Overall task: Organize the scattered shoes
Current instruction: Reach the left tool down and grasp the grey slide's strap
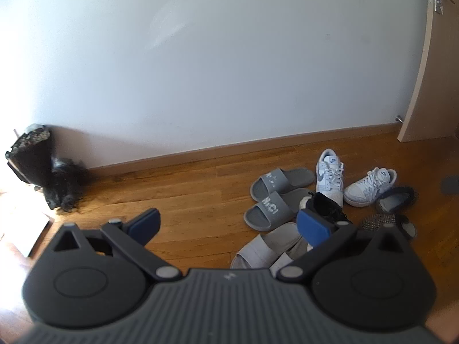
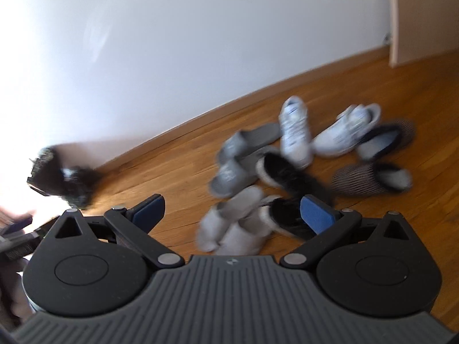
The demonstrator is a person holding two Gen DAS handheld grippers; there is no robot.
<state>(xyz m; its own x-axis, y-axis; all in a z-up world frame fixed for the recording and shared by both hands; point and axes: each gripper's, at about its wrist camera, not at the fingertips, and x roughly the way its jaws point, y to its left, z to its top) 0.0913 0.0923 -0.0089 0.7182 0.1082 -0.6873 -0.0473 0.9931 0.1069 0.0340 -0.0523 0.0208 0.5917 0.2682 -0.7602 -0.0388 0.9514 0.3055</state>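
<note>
Wooden floor, scattered shoes, left tool spread, right tool spread

Floor: warm brown wood planks. Wall: plain white. Slides: grey with white lettering. Sneakers: white with grey-blue swoosh. Slippers: light grey. Second slippers: black-and-white fine stripe, grey lining. Finger pads: blue on black linkage.
</note>
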